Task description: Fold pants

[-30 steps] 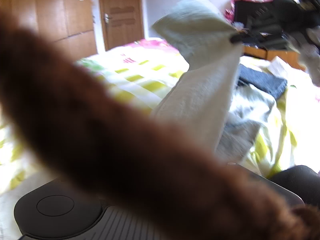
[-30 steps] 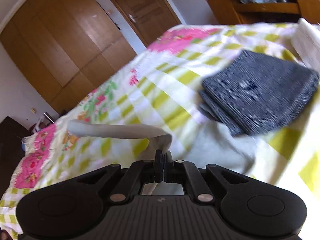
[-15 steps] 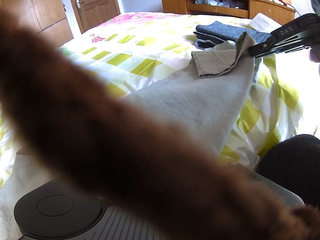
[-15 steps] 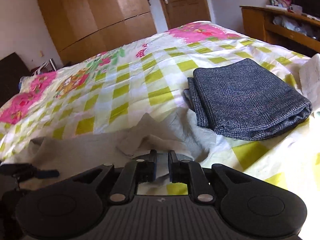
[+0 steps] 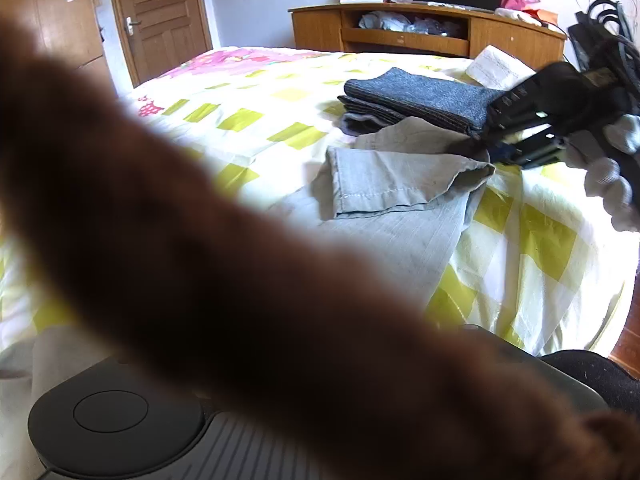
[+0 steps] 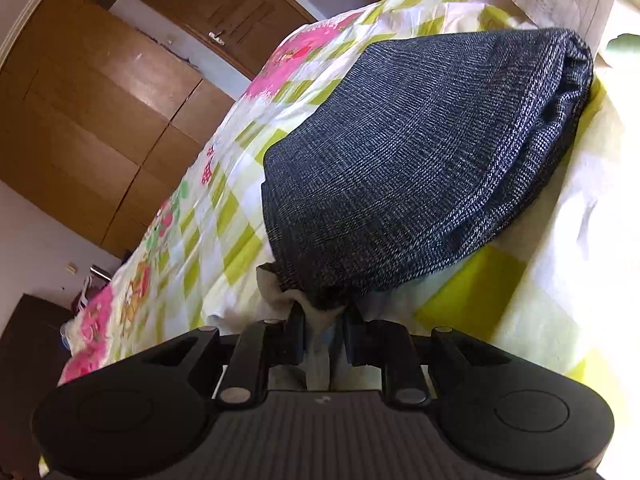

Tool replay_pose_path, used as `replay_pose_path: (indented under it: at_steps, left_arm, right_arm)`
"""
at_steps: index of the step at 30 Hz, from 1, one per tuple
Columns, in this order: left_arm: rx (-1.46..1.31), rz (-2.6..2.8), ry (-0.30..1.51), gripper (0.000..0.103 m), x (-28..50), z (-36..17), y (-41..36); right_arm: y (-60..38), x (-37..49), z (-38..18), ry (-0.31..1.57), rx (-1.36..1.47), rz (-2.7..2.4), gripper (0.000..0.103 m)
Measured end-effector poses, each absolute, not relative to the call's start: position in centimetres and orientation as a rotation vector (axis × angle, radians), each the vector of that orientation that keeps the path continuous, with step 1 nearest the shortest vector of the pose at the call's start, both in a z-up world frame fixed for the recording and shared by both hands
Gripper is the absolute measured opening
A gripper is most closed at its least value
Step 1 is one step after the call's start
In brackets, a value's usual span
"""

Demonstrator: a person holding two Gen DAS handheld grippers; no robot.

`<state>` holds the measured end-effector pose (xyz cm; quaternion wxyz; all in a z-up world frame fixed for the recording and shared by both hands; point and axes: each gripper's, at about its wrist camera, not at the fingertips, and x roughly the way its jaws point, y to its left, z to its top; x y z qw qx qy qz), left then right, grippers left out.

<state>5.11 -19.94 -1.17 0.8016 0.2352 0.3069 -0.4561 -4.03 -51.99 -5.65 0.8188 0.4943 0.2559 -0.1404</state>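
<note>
Light grey pants lie on the checked bed, with one hemmed leg end folded back over the rest. My right gripper has its jaws slightly apart around a bunch of grey cloth, right against a folded dark grey garment. In the left wrist view the right gripper sits at the far end of the pants by the dark garment. A blurred brown band close to the lens hides my left gripper's fingers.
The bed has a yellow-green checked cover with pink flowers. A wooden TV cabinet stands behind it, a door and wardrobes at the left. A white paper lies near the dark garment.
The right gripper brought the raised grey pant leg down onto the bed, folding it over. Its jaws went from shut to slightly apart, and it moved up against the dark garment.
</note>
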Motion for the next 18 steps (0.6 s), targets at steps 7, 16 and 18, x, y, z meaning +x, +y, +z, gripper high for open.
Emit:
replay_pose_path:
  at_steps: [7,16,18]
  left_arm:
    - [0.501,-1.004,0.665,0.045,5.6,-1.4,-22.8]
    - [0.503,-1.03,0.659,0.046,5.3,-2.0,-24.1]
    - [0.509,-1.02,0.673,0.047,5.3,-2.1,-23.3]
  right_arm:
    - [-53.8,-3.7,-4.5,0.448,1.008,-0.364,0.036]
    - [-52.4,-3.5,-5.3,0.449,1.113,-0.233,0.043]
    - [-52.3,-3.2,-4.7,0.43,1.082,-0.311,0.022]
